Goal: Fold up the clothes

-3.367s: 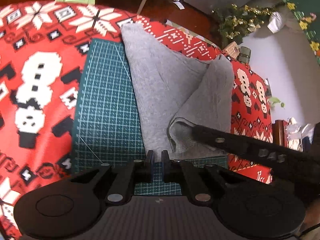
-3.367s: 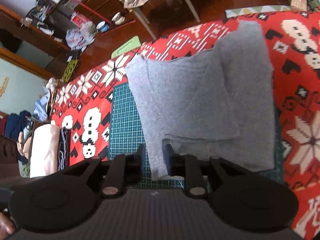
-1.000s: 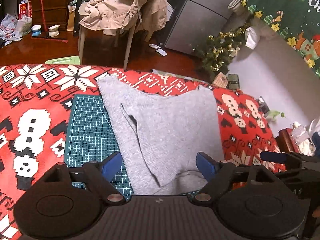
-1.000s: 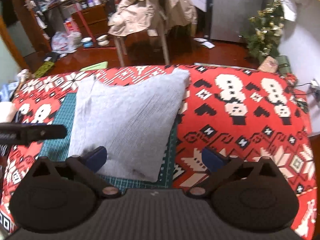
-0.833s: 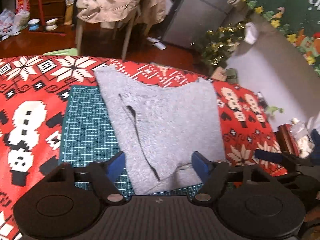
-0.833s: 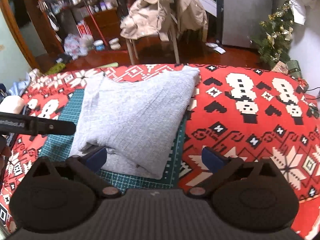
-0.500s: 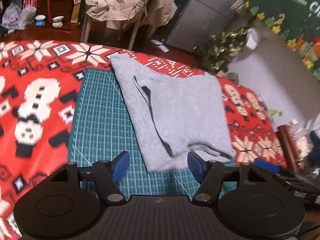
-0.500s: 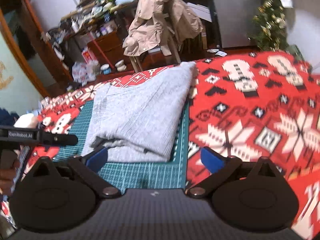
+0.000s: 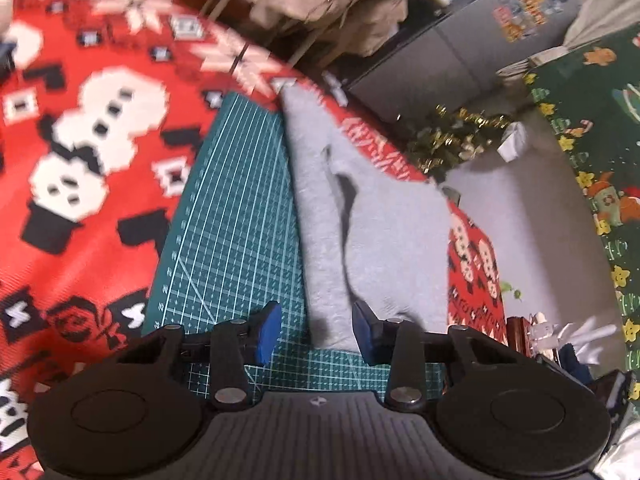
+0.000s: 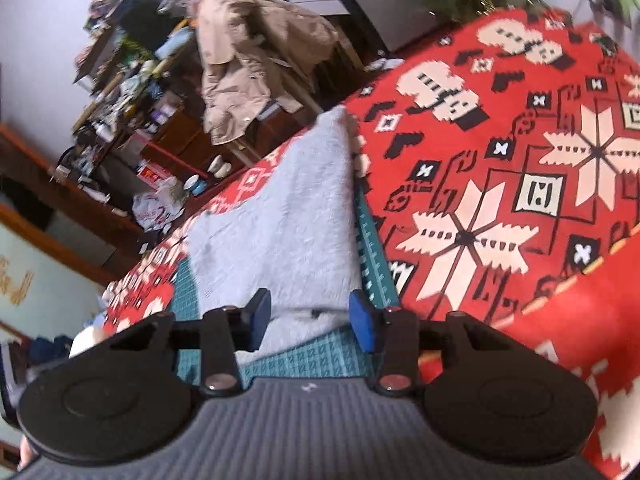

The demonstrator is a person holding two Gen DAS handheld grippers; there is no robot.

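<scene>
Both tongs have dropped, closing astride the grey garment's (image 9: pixel 372 236) near edge

Count on the counter
One grey garment (image 9: pixel 384 236) (folded), one green mat (image 9: pixel 236 216), one red cloth (image 9: pixel 80 160), two tools.

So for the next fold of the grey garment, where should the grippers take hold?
Probably the near hem of the grey garment, one near corner each, coming in low from the near side. That edge lies loose on the green cutting mat; the left gripper and right gripper are closing with it between their jaws.
</scene>
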